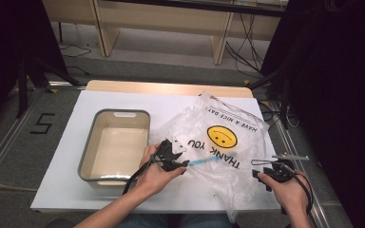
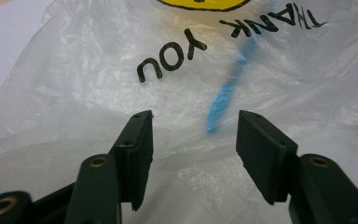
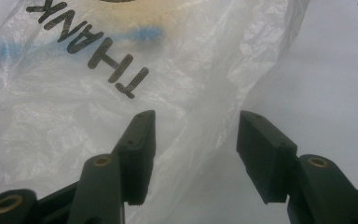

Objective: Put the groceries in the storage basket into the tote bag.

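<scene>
Bag, place: plastic bag (image 1: 218,142) lies spread on the white table (image 1: 66,161), on its right half, just right of the grey tub (image 1: 115,145); one edge overlaps the tub's right rim area, the near corner hangs toward the table's front edge.
Bag, axis: long axis runs roughly from the far middle of the table to the near right corner. Print reads upside down from the person's side, so the lettering's top points toward the person.
Bag, material: thin, translucent, crinkled film, glossy in the folds; black "THANK YOU" text, yellow smiley face (image 1: 221,136), and a blue streak (image 2: 223,93) showing through the film.
Streak, axis: slim and straight, slanting away from the left gripper's jaws in the left gripper view; nearly level across the table in the high view.
Tub: rectangular, rounded corners, grey rim, pale cream inside, long axis pointing away from the person.
Left gripper (image 2: 193,133): jaws stand apart over the bag, film beneath and between them but not pinched; pads press on nothing.
Right gripper (image 3: 196,135): jaws apart at the bag's right edge, the film's border running between them, not clamped.
Hands: left hand (image 1: 154,173) at the bag's near left edge; right hand (image 1: 285,190) at the table's near right corner.
</scene>
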{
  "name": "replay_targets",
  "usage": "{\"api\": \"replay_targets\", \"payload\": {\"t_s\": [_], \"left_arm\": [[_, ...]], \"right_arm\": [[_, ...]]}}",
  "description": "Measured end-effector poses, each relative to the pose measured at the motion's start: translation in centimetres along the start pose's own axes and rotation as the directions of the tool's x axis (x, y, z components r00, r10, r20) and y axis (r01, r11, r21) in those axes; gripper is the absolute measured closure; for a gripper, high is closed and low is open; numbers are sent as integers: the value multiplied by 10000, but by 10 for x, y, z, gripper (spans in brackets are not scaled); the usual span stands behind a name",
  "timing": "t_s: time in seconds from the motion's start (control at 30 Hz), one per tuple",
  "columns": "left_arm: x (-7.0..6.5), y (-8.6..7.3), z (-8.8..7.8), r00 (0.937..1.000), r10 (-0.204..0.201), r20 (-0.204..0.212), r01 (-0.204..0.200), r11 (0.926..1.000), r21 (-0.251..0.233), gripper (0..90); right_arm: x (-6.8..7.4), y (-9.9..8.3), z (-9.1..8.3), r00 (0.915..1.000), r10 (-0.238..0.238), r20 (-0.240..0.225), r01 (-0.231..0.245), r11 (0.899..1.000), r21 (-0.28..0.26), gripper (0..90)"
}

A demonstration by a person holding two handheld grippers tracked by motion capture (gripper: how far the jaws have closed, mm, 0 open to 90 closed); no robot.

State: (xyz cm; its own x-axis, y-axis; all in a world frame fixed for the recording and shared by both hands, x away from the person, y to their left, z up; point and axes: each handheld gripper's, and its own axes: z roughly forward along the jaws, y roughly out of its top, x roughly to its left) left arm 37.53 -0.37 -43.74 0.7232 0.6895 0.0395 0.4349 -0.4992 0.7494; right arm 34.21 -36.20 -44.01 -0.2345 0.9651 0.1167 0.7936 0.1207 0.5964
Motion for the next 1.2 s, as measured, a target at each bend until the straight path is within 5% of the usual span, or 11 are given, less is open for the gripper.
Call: {"api": "replay_targets", "payload": {"t_s": [0.23,0.43,0.93,1.2], "left_arm": [[1,2,-6,10000,10,32,-10,9999,-133,398],[3,3,-10,10000,57,-4,-57,9990,-452,371],[9,4,-15,9998,-73,-177,63,9983,-572,315],[14,4,-15,9989,-306,-349,286,9979,-575,303]], "right_arm": [[2,-3,2,9981,613,12,-613,9978,252,486],[5,-5,7,9977,673,115,-679,9955,657,498],[-1,-9,14,9996,232,189,-253,9919,1248,817],[-3,-8,13,9992,-230,312,188,9917,1273,900]]}}
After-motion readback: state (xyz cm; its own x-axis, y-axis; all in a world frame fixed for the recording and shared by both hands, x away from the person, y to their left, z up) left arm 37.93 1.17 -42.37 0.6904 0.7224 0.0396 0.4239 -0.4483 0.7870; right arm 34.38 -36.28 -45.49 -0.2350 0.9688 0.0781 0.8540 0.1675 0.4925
